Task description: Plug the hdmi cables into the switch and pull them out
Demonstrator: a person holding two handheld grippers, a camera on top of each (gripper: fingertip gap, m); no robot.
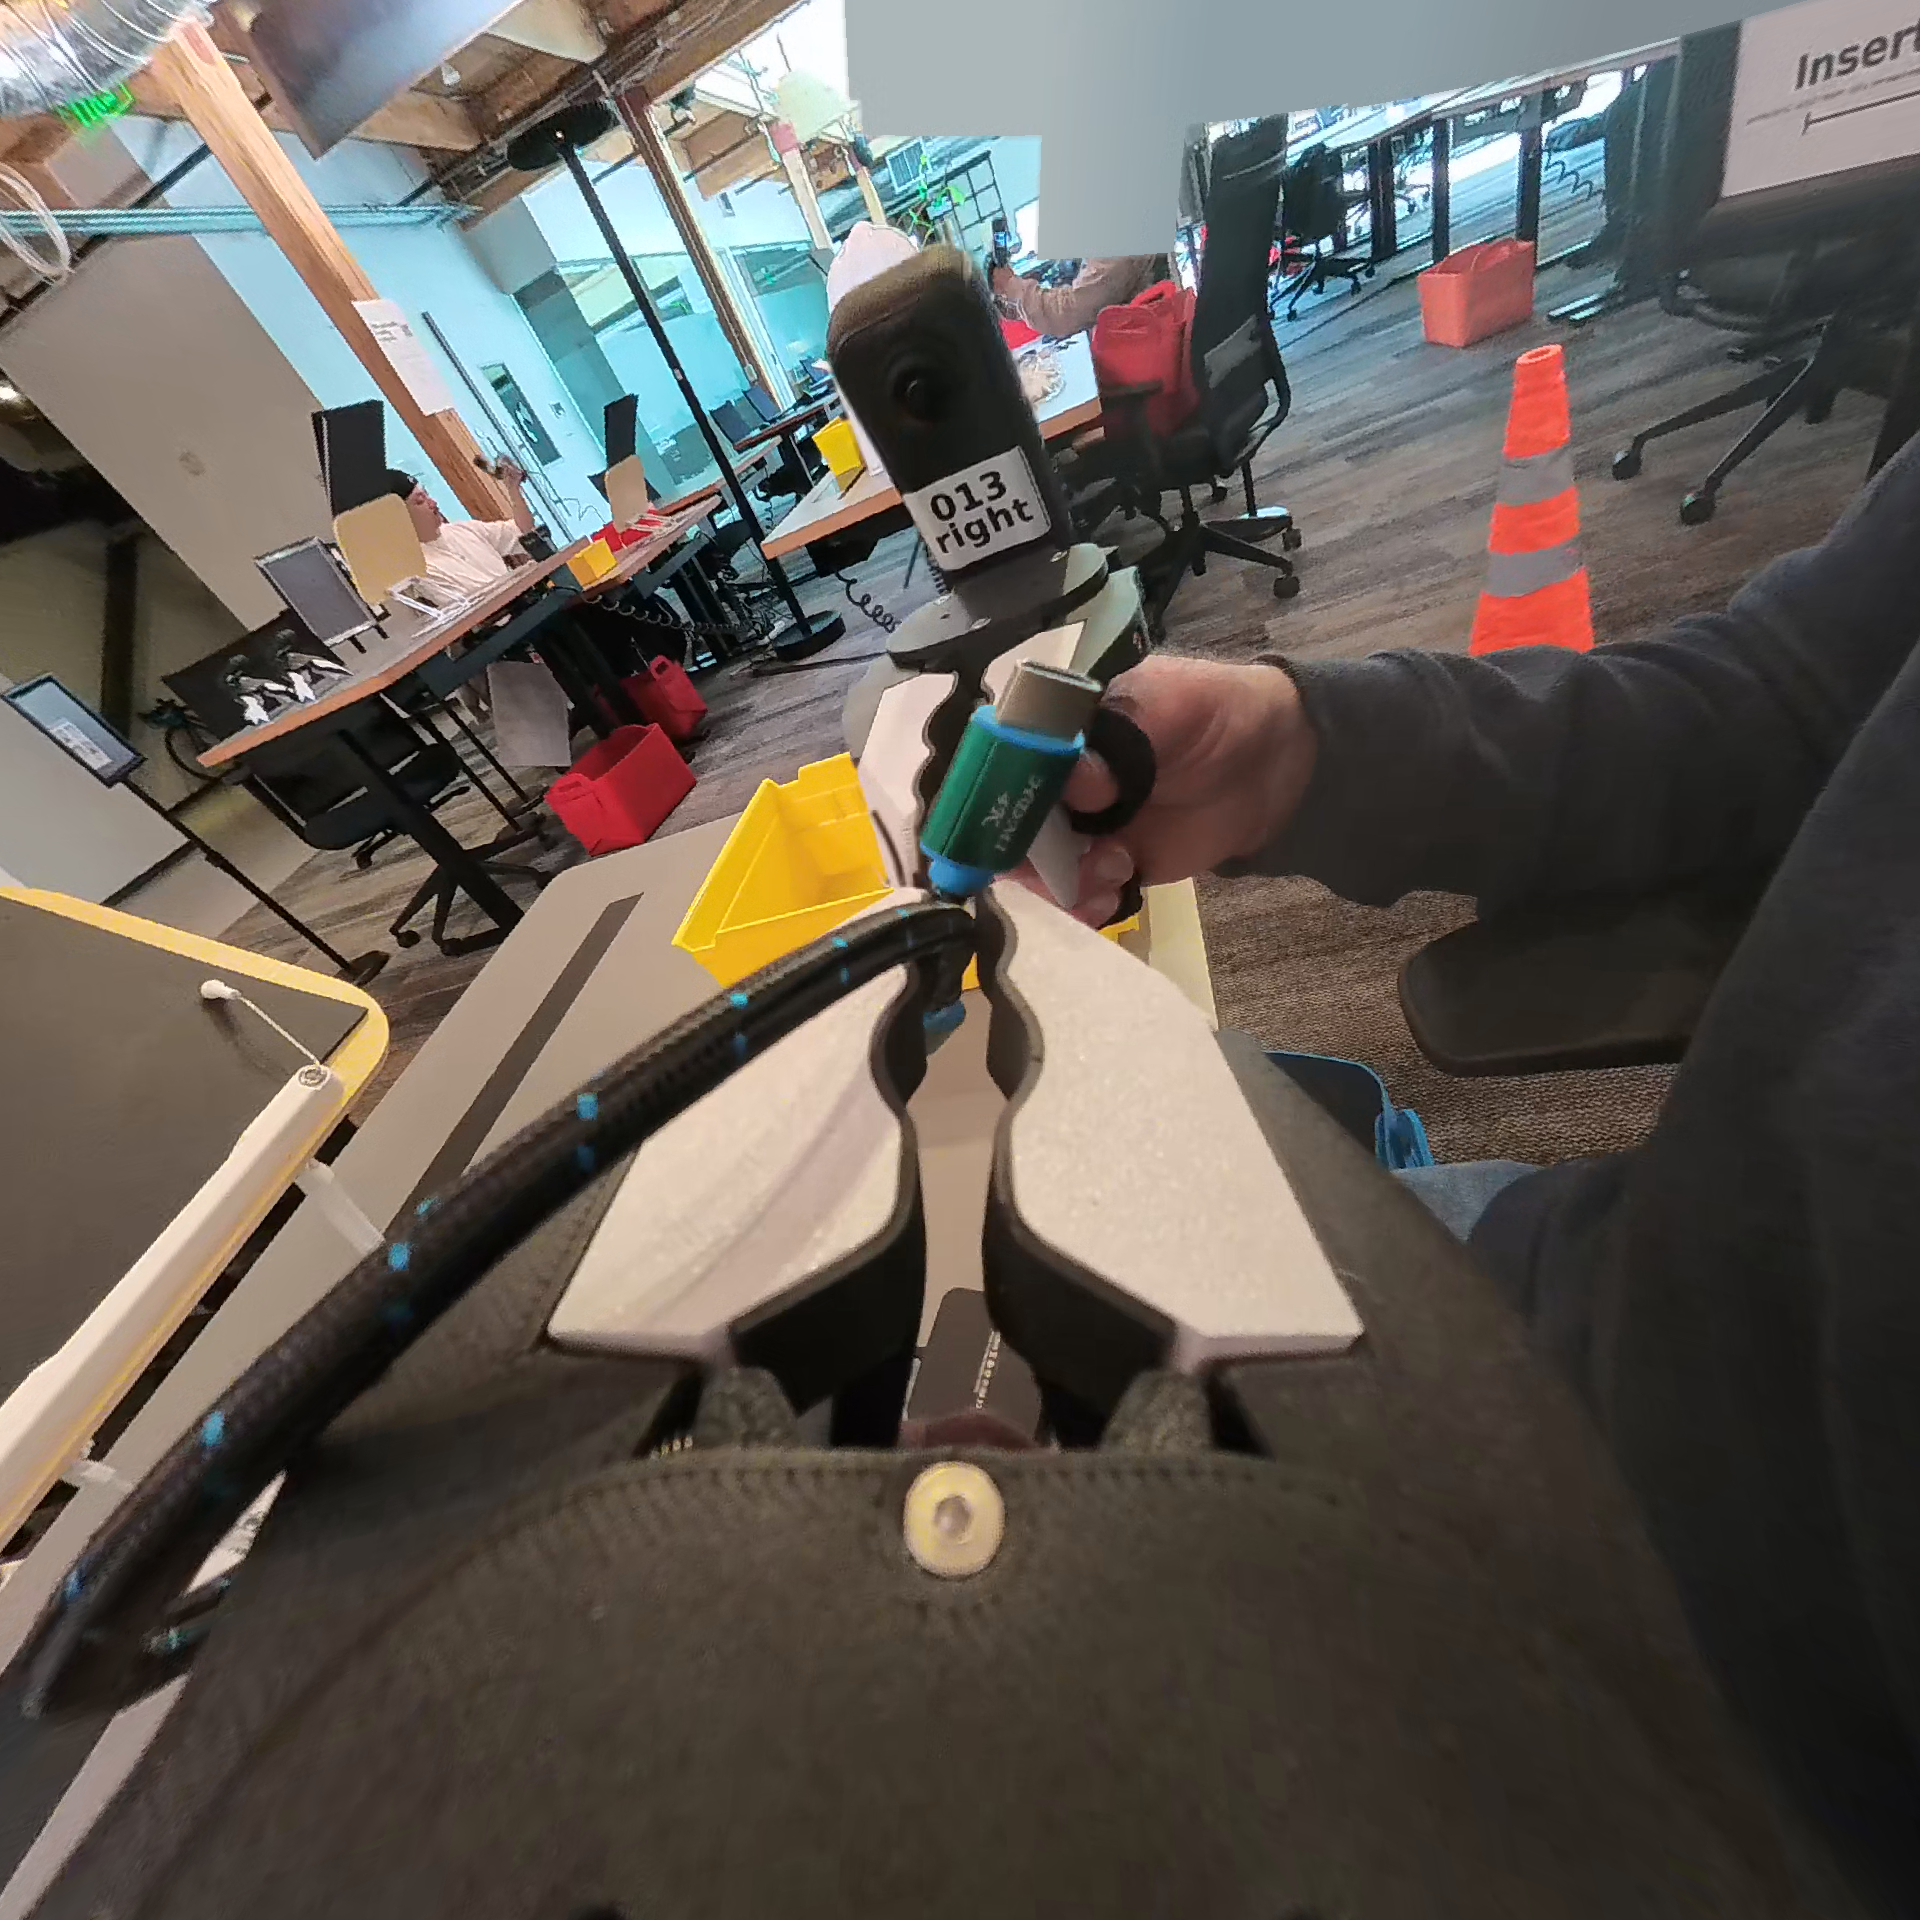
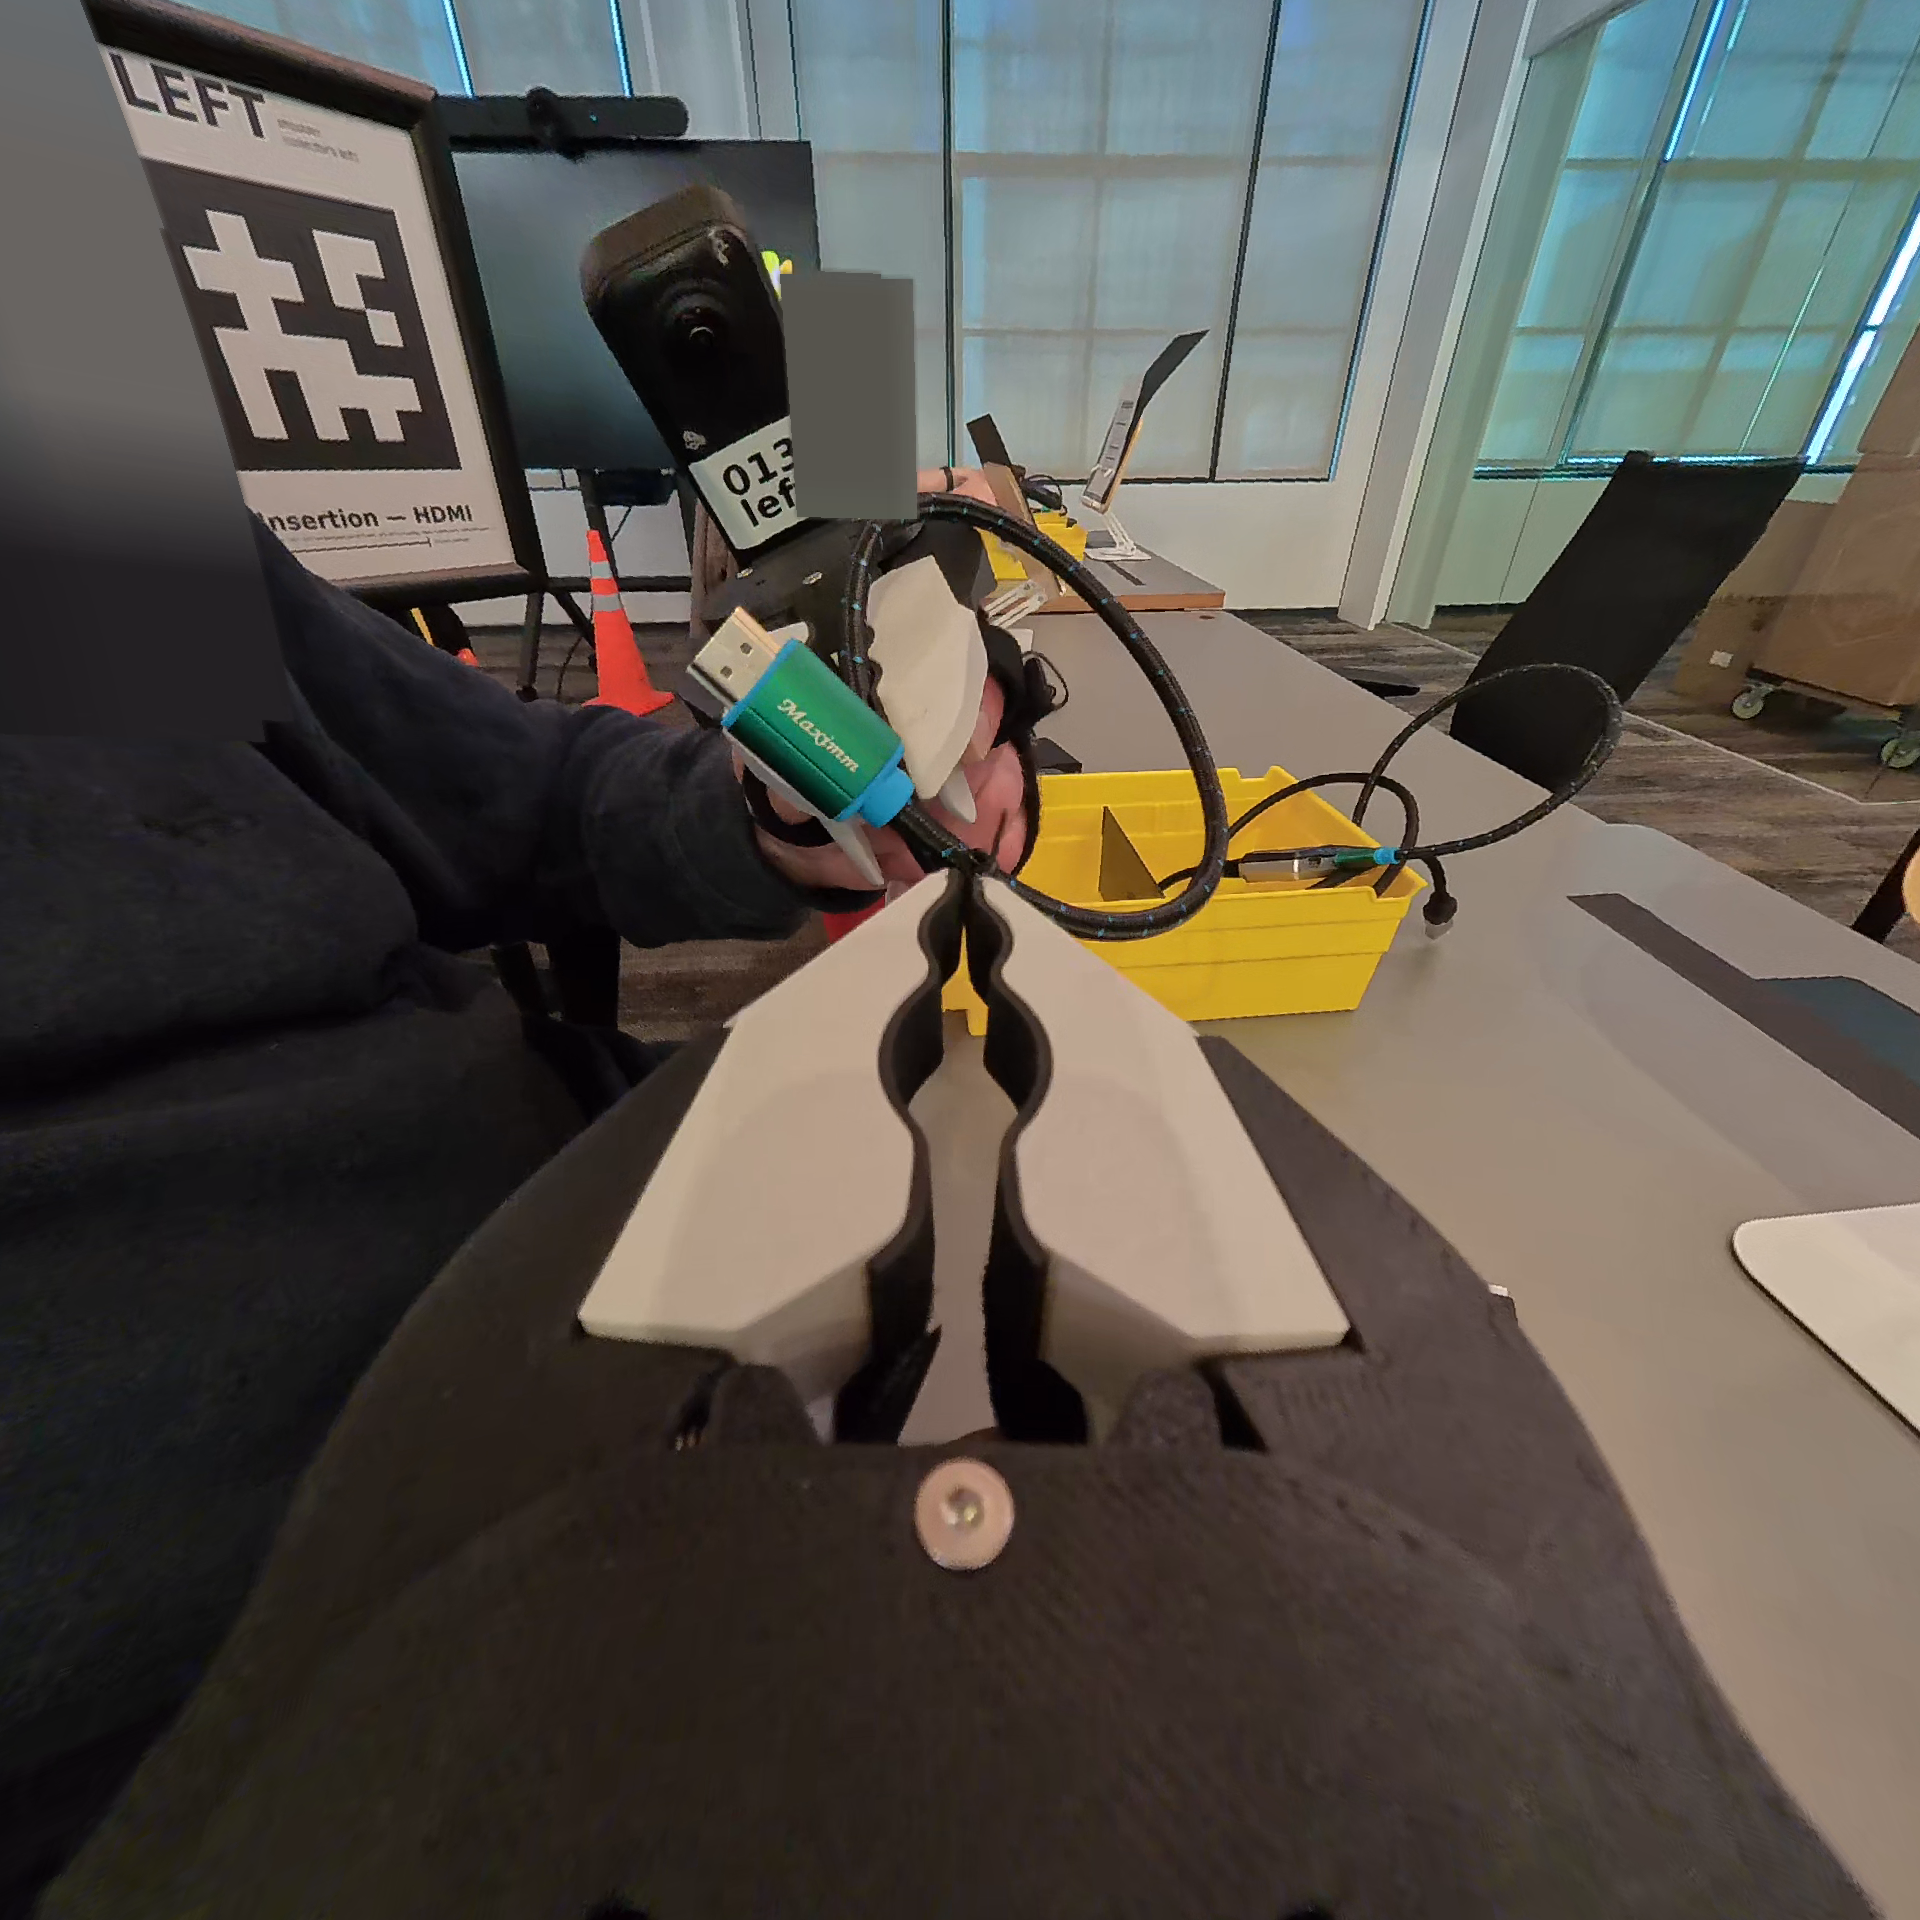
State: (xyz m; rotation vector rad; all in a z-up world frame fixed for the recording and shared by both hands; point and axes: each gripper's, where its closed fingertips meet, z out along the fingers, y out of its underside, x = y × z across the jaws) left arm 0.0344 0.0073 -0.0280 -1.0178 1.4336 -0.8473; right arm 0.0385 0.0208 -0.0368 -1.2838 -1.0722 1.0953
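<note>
Switch not identifiable in either view. Both grippers meet tip to tip above the grey table (image 2: 1558, 1091). Right gripper (image 2: 966, 883) pinches the braided cable (image 2: 1184, 748) just behind the green HDMI plug (image 2: 805, 727). Left gripper (image 1: 961, 925) is pressed on the same cable beside it; contact point is partly hidden. Second cable (image 2: 1382, 821) trails from the yellow bin (image 2: 1226, 956) behind. Orange cone (image 1: 1536, 509) on the floor.

Left tongs (image 1: 961, 935) and right tongs (image 2: 966, 883) tip to tip, both closed, raised mid-air
</note>
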